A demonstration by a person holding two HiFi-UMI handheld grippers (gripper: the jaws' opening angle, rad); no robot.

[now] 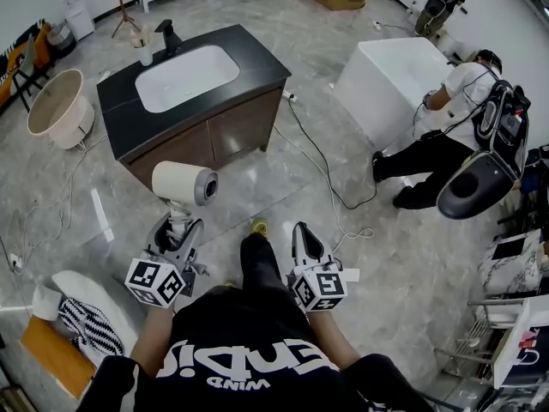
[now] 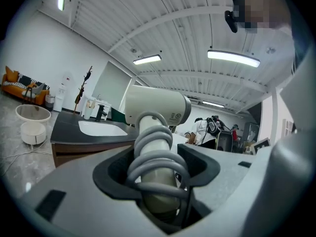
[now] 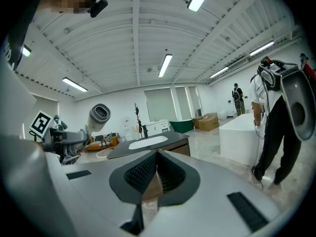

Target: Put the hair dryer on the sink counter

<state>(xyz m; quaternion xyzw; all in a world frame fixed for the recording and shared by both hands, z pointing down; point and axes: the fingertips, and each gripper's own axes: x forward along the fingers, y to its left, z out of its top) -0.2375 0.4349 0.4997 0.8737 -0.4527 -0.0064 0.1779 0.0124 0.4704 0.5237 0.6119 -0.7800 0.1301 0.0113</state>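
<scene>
A cream hair dryer [image 1: 182, 183] with a grey nozzle stands upright in my left gripper [image 1: 177, 226], well short of the counter. In the left gripper view the jaws are shut on its handle [image 2: 157, 181], with the grey cord [image 2: 159, 152] coiled around it, and my left gripper [image 2: 158, 169] points toward the vanity. The sink counter [image 1: 129, 118] has a black top and a white basin [image 1: 186, 76], and stands ahead on the floor. My right gripper [image 1: 304, 240] hangs beside my leg. Its jaws meet with nothing between them, as the right gripper [image 3: 157, 157] view shows.
A faucet [image 1: 169, 37] and a cup [image 1: 144, 54] stand at the counter's back edge. A beige tub [image 1: 56, 106] sits left of the vanity. A white bathtub [image 1: 390, 75] and a crouching person [image 1: 446, 136] are at the right. A cable [image 1: 330, 174] runs across the floor.
</scene>
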